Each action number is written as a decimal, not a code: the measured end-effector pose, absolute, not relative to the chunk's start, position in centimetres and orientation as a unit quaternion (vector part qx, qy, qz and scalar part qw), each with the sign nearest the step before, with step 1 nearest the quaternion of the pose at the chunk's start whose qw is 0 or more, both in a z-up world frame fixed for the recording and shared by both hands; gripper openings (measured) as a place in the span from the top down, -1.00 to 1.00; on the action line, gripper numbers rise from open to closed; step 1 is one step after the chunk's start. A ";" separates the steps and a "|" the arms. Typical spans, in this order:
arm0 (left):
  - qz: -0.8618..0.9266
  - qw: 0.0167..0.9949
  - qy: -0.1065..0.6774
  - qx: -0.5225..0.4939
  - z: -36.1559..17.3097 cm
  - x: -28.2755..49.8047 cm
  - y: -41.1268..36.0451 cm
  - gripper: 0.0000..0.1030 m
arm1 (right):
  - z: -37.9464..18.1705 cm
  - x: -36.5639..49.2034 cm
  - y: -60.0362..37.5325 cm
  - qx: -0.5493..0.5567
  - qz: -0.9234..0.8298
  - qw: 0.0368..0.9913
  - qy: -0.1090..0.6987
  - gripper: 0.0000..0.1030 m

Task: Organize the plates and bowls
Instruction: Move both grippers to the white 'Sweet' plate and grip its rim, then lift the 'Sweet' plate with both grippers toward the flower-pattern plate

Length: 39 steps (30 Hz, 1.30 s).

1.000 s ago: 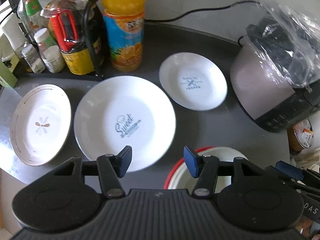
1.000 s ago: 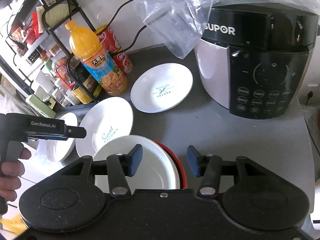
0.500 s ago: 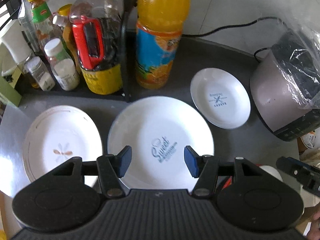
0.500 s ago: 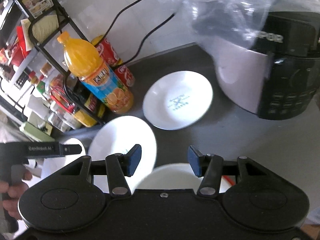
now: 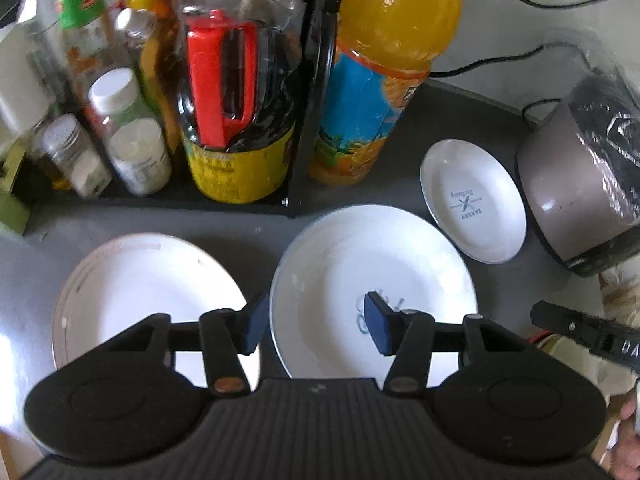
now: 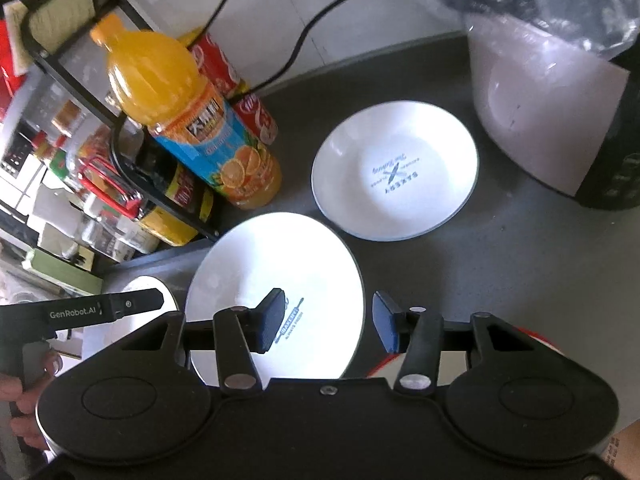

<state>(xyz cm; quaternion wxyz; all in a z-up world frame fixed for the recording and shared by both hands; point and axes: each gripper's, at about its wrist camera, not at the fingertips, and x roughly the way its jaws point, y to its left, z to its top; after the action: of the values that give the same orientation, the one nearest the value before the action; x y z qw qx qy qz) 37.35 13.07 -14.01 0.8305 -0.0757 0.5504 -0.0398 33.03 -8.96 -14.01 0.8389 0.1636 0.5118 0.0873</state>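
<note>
On the dark counter, your two grippers hover with fingers spread wide, holding nothing.

Your left gripper (image 5: 314, 326) straddles the near-left rim of the large white plate (image 5: 352, 264); a gold-trimmed plate (image 5: 136, 280) lies just beside it at 9 o'clock, and a small printed dish (image 5: 472, 204) near it at 2 o'clock. Your right gripper (image 6: 326, 322) hangs over the large plate's right rim, with a red-rimmed bowl (image 6: 386, 362) at 5 o'clock and an orange juice bottle (image 6: 192, 120) at 11 o'clock.

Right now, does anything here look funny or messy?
Nothing is spilled or broken. The odd bit is the crinkled clear plastic bag draped over the rice cooker. The three white plates lie flat and apart on the counter.
</note>
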 end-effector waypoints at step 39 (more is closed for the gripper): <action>-0.039 0.763 0.636 -0.105 -22.5 41.4 15.4 0.81 | -21.6 39.6 -5.3 0.082 0.048 0.772 0.629 0.75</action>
<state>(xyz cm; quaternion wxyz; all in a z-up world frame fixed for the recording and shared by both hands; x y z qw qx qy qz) 41.38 15.41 -22.55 0.7633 -0.1054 0.6362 -0.0391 39.57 -5.33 -21.63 0.7718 0.0815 0.6288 0.0483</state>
